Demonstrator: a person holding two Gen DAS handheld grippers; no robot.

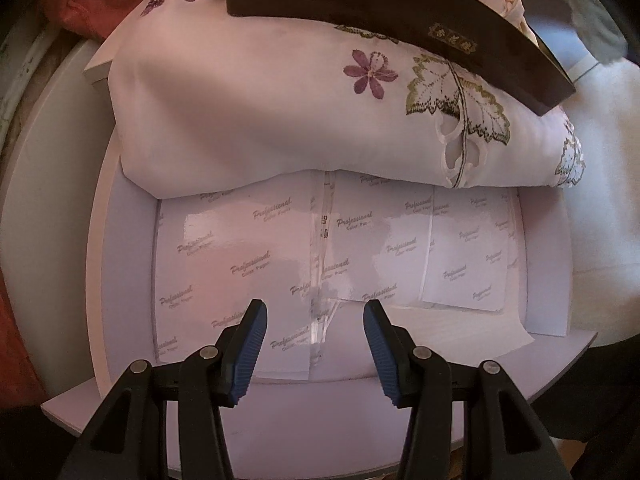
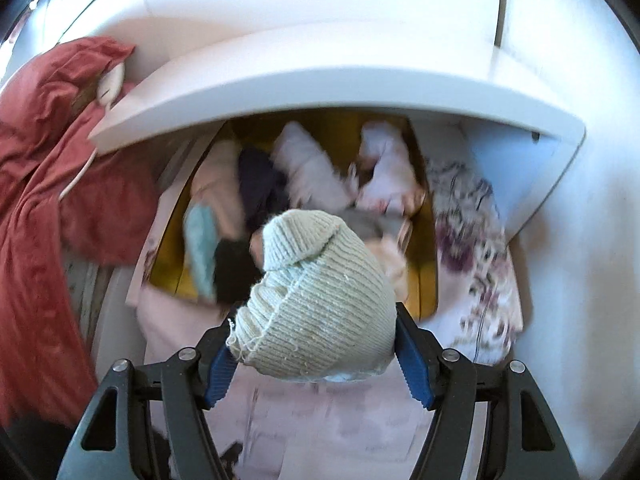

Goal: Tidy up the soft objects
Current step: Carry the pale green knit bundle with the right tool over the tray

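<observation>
Knitwear is in hand: the right gripper [image 2: 316,354] is clamped on a pale green ribbed knit hat [image 2: 316,300], its blue pads pressing the sides, jaws standing wide because the bundle is bulky. In the right wrist view the hat sits at the centre, and beyond it toward 12 o'clock lies a yellow-lined box [image 2: 426,272] of rolled soft items, resting on a floral bedcover [image 2: 476,240]; a red garment [image 2: 44,168] is heaped at 9 o'clock. The view is blurred, so the small rolls cannot be told apart.

The left gripper [image 1: 314,346] hovers with jaws apart and nothing between them, above an open drawer [image 1: 548,264] lined with printed paper [image 1: 240,260]; the folded bedcover fills the drawer's 12 o'clock half.

My judgement: the hat is probably bound for the bare liner. Keep the squeeze steady so the knit does not unroll, carry it well above the drawer's rim, and set it down against the bedcover's fold before letting go.
</observation>
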